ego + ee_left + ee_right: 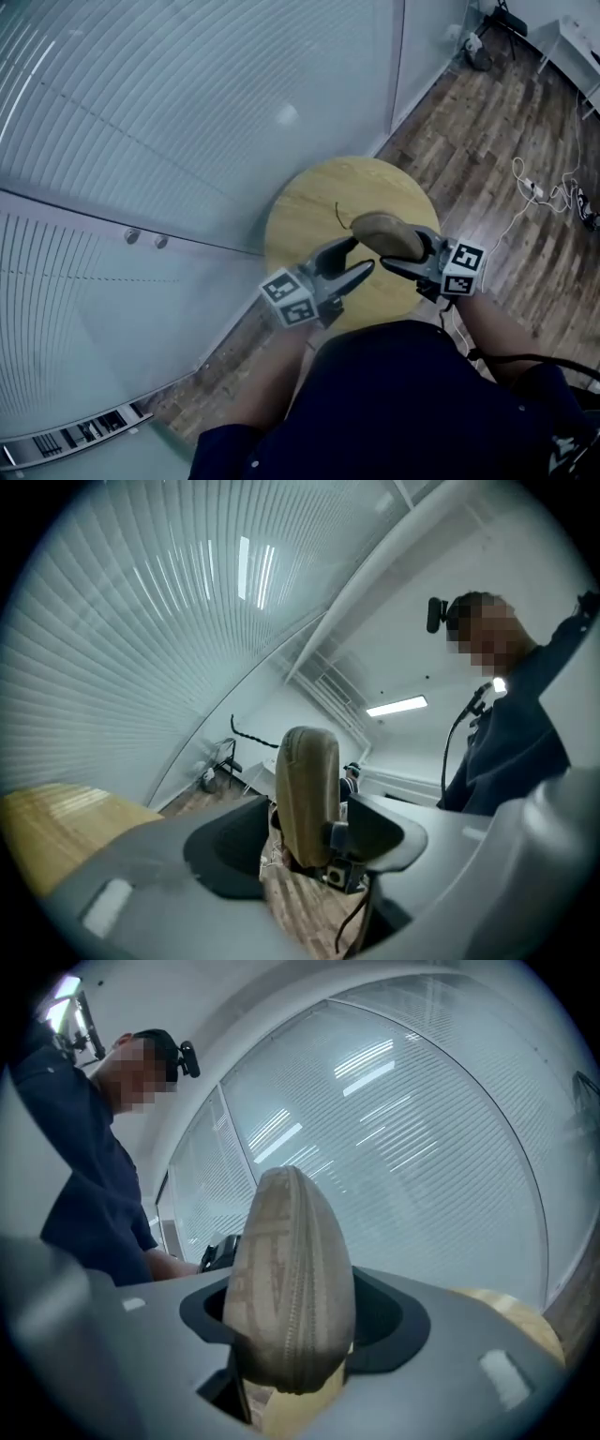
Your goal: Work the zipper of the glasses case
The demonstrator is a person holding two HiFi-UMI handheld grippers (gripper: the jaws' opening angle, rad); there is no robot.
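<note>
1. Right hand-held gripper [401, 253], head view: its jaws clamp the tan case [389, 234], holding it roughly level in the air over the round wooden tabletop [300, 216].
2. Same view: the left hand-held gripper [361, 255] faces it from the left with its jaws spread wide. Their tips are just beside the case's end, and no pad visibly presses on it. A wood floor [506, 141] lies beyond the tabletop.
3. Left gripper view: the left hand-held gripper [307, 840] has its jaws well apart. The case [307, 780] stands on end between them, with a gap to the left pad; contact on the other side cannot be told. The tabletop [56, 827] shows at lower left and the person [511, 733] at right.
4. Right gripper view: the right hand-held gripper [295, 1326] grips the case [291, 1260] from both sides, pads against its flanks. The zipper [298, 1335] runs down the edge facing the camera and looks closed along the stretch shown. The tabletop [516, 1312] sits at lower right.
</note>
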